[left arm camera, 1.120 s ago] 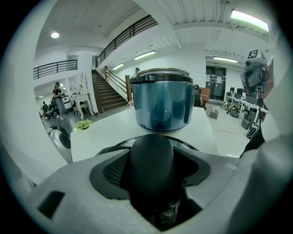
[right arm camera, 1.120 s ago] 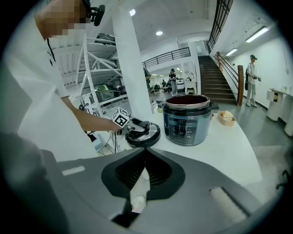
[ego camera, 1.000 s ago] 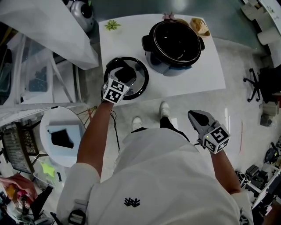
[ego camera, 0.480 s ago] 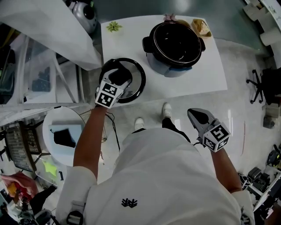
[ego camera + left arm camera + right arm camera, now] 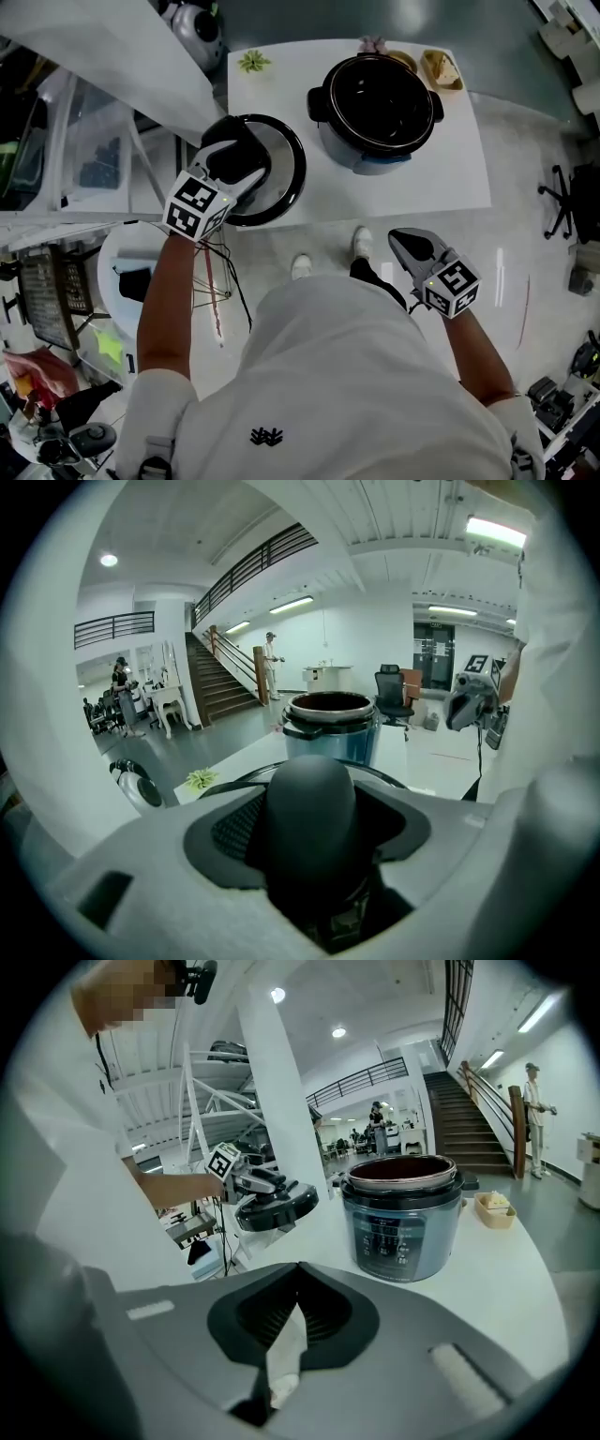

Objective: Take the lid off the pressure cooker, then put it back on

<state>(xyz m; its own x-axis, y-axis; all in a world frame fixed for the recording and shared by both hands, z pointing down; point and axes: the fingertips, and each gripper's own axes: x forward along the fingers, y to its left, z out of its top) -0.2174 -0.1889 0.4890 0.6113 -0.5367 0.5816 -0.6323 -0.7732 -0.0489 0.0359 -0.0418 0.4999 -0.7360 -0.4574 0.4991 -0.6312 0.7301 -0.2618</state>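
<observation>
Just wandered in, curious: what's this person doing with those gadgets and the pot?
A person works a gripper in each hand. The jaws of the left gripper clamp the knob of the lid, holding it up beside the open pressure cooker on the table. The right gripper is shut and empty.

Glossy black lid (image 5: pixel 281 176), matt white table (image 5: pixel 455 164)

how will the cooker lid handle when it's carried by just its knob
Probably stiff and fairly heavy: the lid is wide with a thick dark rim. Held only at its central knob by the left hand-held gripper, it may tilt or swing. The rounded, smooth-looking knob could slip if the grip loosens.
</observation>
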